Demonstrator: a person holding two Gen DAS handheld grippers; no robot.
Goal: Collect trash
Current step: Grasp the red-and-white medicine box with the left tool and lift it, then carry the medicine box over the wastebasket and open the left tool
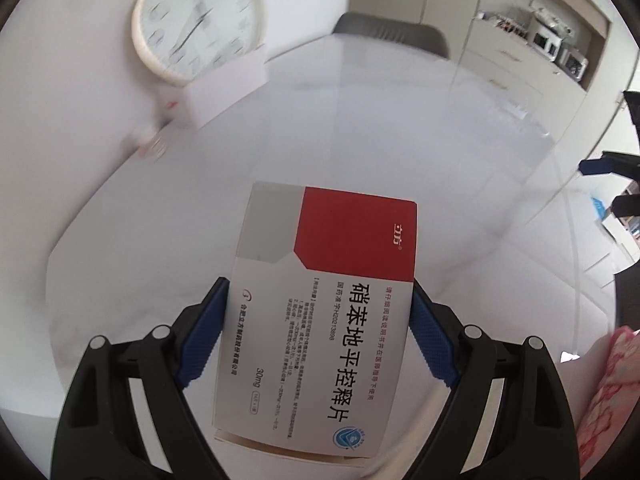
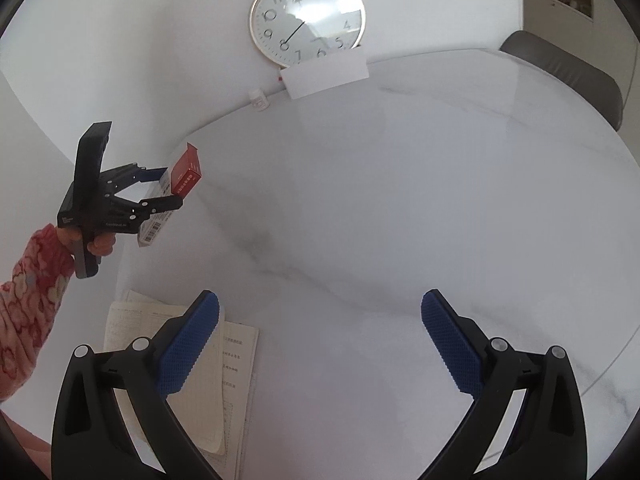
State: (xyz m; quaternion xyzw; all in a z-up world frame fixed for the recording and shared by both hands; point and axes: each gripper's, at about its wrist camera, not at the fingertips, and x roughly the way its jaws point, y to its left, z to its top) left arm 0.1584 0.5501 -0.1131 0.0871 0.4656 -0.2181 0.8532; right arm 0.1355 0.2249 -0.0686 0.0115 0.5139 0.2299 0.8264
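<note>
Left wrist cam: the left gripper clamps a red-and-white medicine box across its long sides, blue pads pressed flat on both edges, box lifted clear above the white marble table. Wall clock and a white card blur in the bkgd; a small bottle sits nr the wall.

Right wrist cam: the right gripper hangs wide open w/ nothing between its pads, over the table beside folded paper leaflets lying flat at lower left. Seen from here, the left gripper, in a hand w/ a floral sleeve, carries the box in the air, well apart from the leaflets.

Box looks light, thin cardboard, likely crushable, so a grip across the sides w/ modest squeeze suits it. Leaflets appear limp and flat; prob. need pinching at a raised edge or fold.
</note>
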